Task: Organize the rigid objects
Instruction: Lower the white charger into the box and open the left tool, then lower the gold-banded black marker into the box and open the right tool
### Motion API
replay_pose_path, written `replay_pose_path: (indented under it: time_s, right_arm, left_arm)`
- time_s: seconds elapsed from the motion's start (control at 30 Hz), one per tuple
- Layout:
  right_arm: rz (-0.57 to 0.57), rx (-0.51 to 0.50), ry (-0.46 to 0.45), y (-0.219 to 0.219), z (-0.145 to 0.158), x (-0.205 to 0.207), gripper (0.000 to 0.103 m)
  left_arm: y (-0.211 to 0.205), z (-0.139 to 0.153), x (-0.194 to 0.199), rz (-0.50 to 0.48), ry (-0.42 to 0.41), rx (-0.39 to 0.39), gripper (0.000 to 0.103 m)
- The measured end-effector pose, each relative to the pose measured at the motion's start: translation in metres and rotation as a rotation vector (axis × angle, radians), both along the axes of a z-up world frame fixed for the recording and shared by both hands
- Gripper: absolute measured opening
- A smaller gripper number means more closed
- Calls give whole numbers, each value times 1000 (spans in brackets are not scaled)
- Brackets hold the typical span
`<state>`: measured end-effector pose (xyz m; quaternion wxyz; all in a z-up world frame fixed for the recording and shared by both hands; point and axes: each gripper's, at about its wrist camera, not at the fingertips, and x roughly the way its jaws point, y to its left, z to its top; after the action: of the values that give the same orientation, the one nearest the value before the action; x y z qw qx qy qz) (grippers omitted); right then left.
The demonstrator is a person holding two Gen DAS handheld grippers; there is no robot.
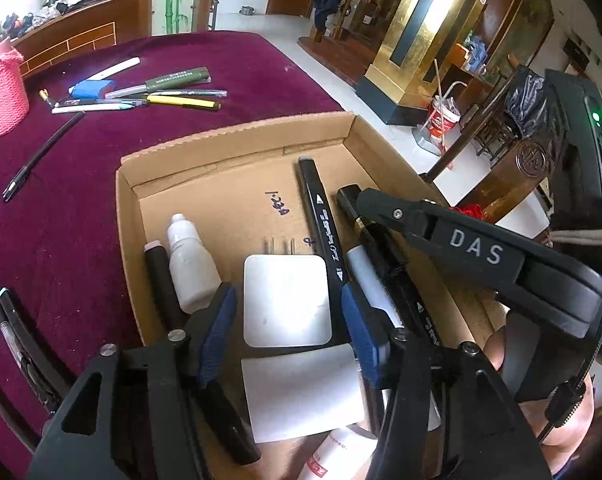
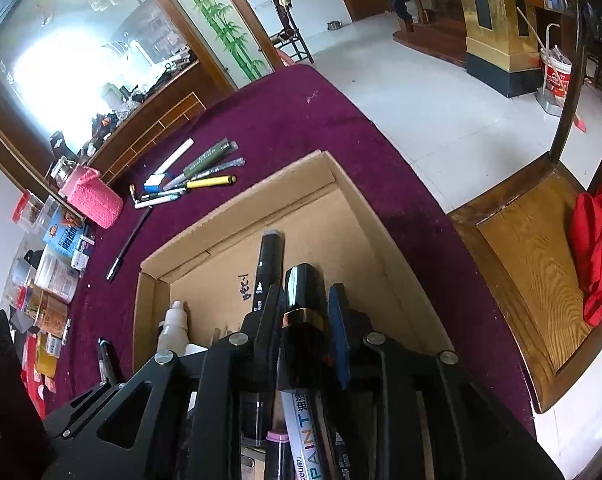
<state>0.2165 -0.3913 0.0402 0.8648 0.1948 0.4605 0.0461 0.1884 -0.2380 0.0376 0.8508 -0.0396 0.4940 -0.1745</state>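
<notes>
An open cardboard box (image 1: 237, 136) sits on the maroon cloth. My left gripper (image 1: 288, 296) is open over it. A white plug charger (image 1: 285, 300) lies on the box floor between its blue pads, with a gap on each side. My right gripper (image 2: 305, 290) reaches in from the right, jaws narrowly apart around a black pen with a gold band (image 2: 303, 300). The pen rests in the box beside a black marker (image 1: 321, 216) and a white paint marker (image 1: 365, 276). A white dropper bottle (image 1: 189, 264) and a dark pink-tipped pen (image 1: 161, 276) lie at the left.
Several loose pens (image 1: 161, 88) and a pink knitted holder (image 1: 5, 92) lie at the far left of the cloth. A black pen (image 1: 41, 156) and more pens (image 1: 13, 320) are nearer. Jars and packets (image 2: 53, 272) crowd the left edge. A wooden chair with red cloth (image 2: 597, 252) stands at the right.
</notes>
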Motion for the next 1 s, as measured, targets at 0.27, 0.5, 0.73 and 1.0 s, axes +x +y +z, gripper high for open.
replay_pose_path:
  time_s: [0.27, 0.5, 0.73, 1.0]
  right_arm:
    - [-17, 21, -43, -1, 9, -3, 20]
    - [-15, 27, -61, 1, 13, -4, 21]
    - [10, 32, -69, 7, 15, -6, 21]
    - [37, 33, -88, 16, 18, -12, 21]
  left_arm:
    - [4, 11, -2, 24, -31, 0, 56]
    - [11, 26, -9, 52, -41, -9, 56]
    - [32, 42, -33, 93, -51, 2, 56]
    - [78, 46, -78, 162, -81, 43, 56]
